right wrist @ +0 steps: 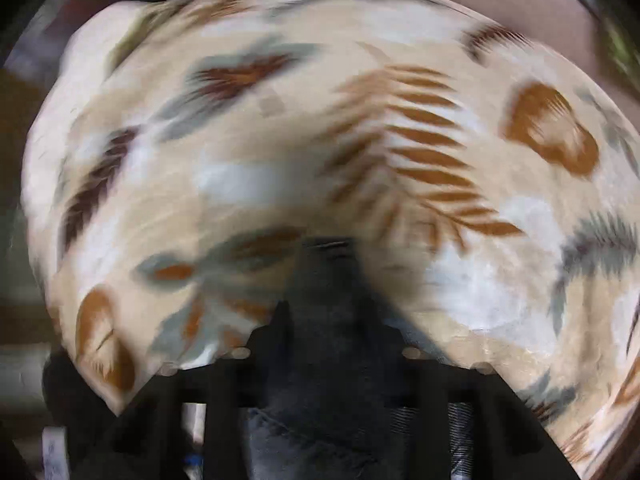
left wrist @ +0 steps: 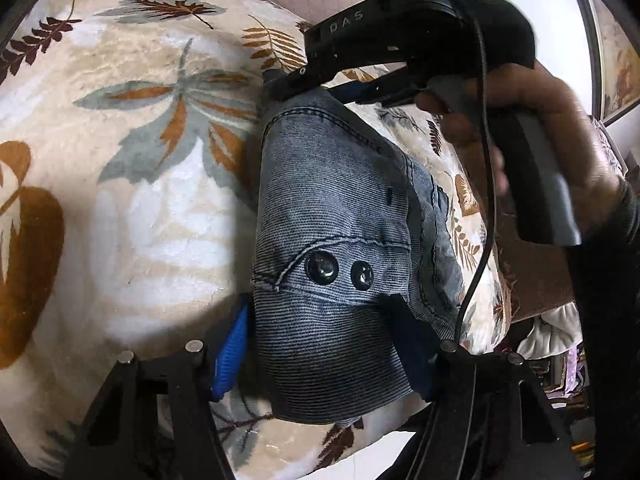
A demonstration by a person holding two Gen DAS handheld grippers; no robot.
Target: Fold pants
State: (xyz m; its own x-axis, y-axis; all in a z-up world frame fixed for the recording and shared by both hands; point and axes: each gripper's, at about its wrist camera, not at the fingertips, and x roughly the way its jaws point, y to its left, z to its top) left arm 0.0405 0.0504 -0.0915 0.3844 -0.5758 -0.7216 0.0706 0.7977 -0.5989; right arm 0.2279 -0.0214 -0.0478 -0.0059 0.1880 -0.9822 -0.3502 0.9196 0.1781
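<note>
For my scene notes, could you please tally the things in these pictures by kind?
Denim pants: 1
Leaf-print blanket: 1
Black snap buttons on the pants: 2
Handheld claws, left claw and right claw: 2
Total: 6

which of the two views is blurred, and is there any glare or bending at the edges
Right wrist view: heavy motion blur smears the leaf-print blanket and the denim pants. Left wrist view: sharp, stitching readable on the pants, small glare spots on the two snap buttons, and the right gripper in focus. Both views: fisheye bending with dark corners.
</note>
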